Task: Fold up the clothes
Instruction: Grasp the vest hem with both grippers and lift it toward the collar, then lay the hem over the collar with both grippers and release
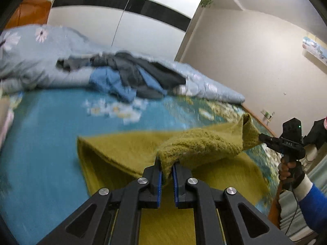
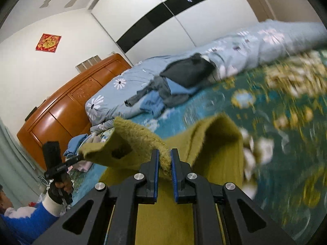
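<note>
An olive-green towel [image 1: 126,149] lies partly on the bed, its near edge lifted off the sheet. My left gripper [image 1: 167,166] is shut on one corner of that edge, the fabric pinched between the blue pads. The right gripper [image 1: 260,137] shows at the right of the left wrist view, shut on the other corner and held by a hand in a blue sleeve. In the right wrist view the right gripper [image 2: 164,159] clamps the towel [image 2: 216,157], and the left gripper [image 2: 80,156] holds the far corner at the left. The towel sags between the two grips.
The bed has a teal flowered sheet [image 1: 47,126]. A heap of blue and dark grey clothes [image 1: 130,77] lies on a light blue quilt [image 1: 34,61] at the far side. An orange wooden headboard [image 2: 67,106] stands at the left, white wardrobe doors [image 1: 126,24] behind.
</note>
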Demonstrator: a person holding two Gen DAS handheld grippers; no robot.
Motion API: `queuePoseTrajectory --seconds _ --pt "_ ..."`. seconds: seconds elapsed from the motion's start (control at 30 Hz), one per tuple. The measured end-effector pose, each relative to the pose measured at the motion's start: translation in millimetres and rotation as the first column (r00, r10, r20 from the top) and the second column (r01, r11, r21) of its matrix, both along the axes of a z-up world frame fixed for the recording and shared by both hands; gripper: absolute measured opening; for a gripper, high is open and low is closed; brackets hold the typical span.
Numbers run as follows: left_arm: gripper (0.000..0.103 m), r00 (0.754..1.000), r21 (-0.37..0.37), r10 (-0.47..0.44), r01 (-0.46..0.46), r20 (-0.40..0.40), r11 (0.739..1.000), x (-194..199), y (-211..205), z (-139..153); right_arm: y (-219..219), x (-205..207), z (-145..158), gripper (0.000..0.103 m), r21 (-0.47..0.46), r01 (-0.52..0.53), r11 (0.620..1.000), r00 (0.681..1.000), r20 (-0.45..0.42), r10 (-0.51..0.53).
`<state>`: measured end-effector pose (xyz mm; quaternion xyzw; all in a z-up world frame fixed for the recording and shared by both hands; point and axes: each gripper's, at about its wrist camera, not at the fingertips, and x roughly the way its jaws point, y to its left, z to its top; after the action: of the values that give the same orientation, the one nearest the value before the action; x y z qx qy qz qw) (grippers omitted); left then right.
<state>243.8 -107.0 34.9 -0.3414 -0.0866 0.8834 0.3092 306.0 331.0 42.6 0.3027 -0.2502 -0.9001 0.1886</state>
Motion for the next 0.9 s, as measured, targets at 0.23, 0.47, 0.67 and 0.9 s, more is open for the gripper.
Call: queuePoseTrajectory --seconds 0.23,0.47,0.67,0.9 --pt "0.011 0.996 0.015 0.023 -0.024 0.084 1.000 45 -6 -30 6 49 -34 0.011 -0.028 0.034 0.999 0.999 0.029 -0.033" --pt "0.017 0.977 0.014 0.093 -0.097 0.194 0.995 60 -14 -57 1 63 -63 0.015 0.021 0.040 0.999 0.991 0.127 -0.043" --pt "0.035 0.940 0.043 0.148 -0.169 0.308 0.985 71 -22 -74 5 77 -71 0.018 0.015 0.077 0.997 0.982 0.173 -0.078" --pt "0.052 0.902 0.231 0.158 -0.267 0.403 0.936 83 -37 -83 16 98 -83 0.038 -0.197 0.129 0.972 0.979 0.182 -0.093"
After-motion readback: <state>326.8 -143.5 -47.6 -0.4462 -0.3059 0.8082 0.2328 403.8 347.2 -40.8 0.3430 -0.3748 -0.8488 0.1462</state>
